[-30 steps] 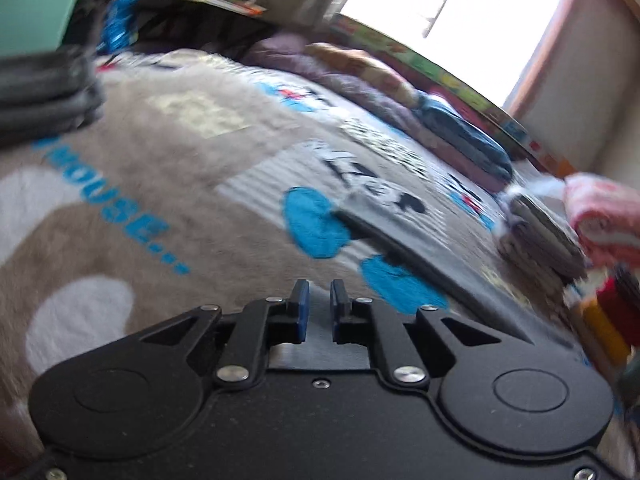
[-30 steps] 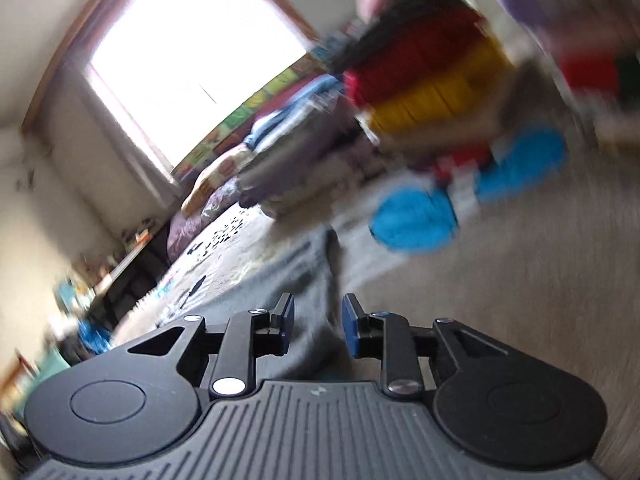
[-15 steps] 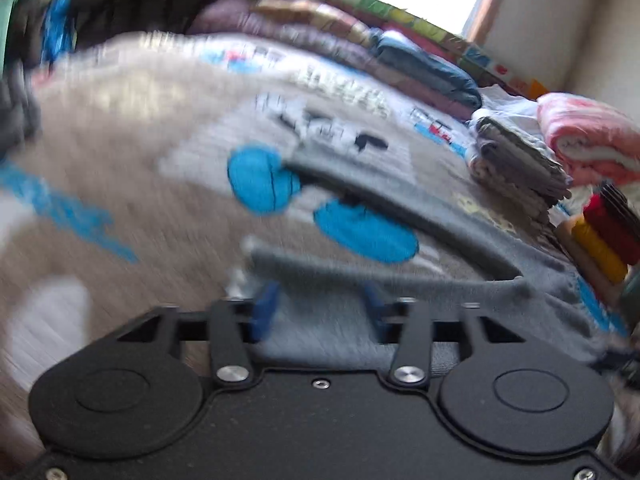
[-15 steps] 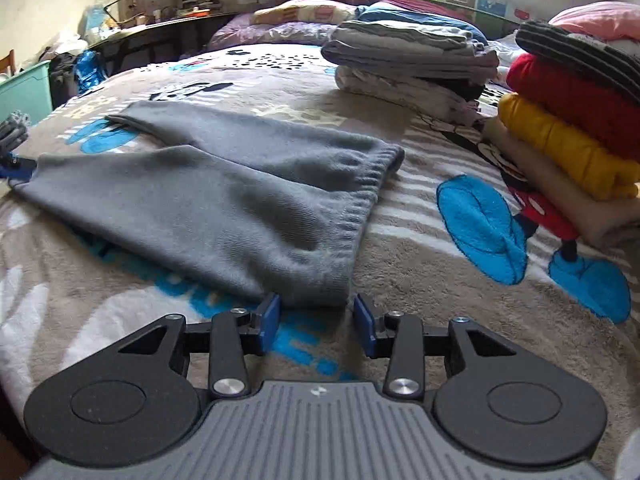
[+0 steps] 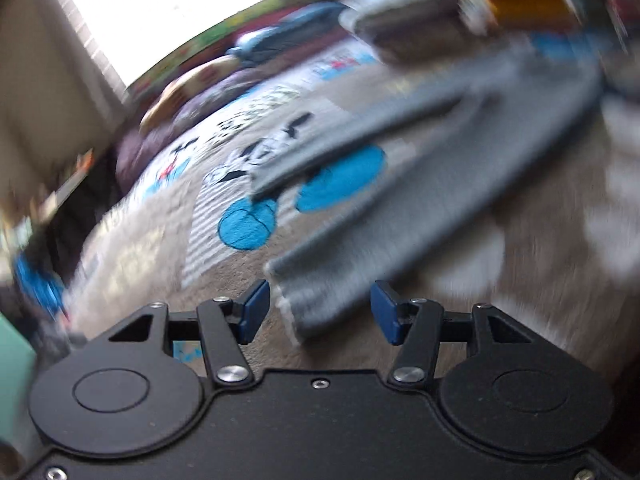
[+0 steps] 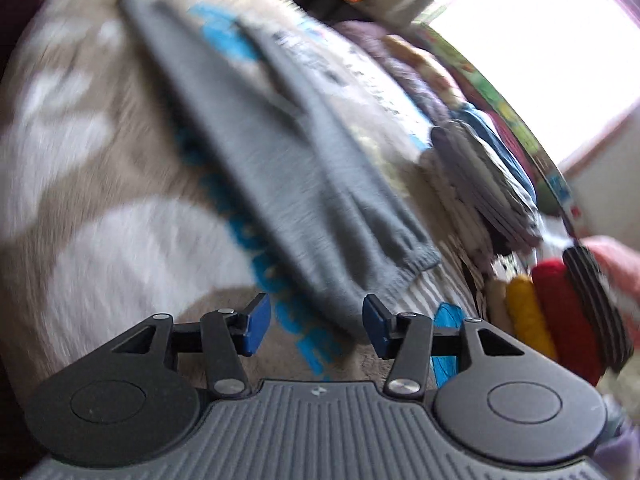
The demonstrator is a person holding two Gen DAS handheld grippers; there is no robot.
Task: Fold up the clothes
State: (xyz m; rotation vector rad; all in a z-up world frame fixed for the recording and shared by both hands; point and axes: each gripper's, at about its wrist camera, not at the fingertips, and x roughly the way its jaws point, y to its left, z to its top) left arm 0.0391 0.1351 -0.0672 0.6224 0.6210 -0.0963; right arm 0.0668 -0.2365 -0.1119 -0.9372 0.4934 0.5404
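Left tool [image 5: 316, 310] spread wide, grey trousers [image 5: 400, 216] spread flat, blanket [image 6: 120, 184] lettering blurred unreadable

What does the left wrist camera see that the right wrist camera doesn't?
Only the left wrist view shows the gray pants' leg ends, one cuff lying between the open left tool. Only the right wrist view shows the pants' waistband near the open right tool, plus the yellow and red folded clothes. Both show the gray pants flat on the cartoon blanket and the bright window.
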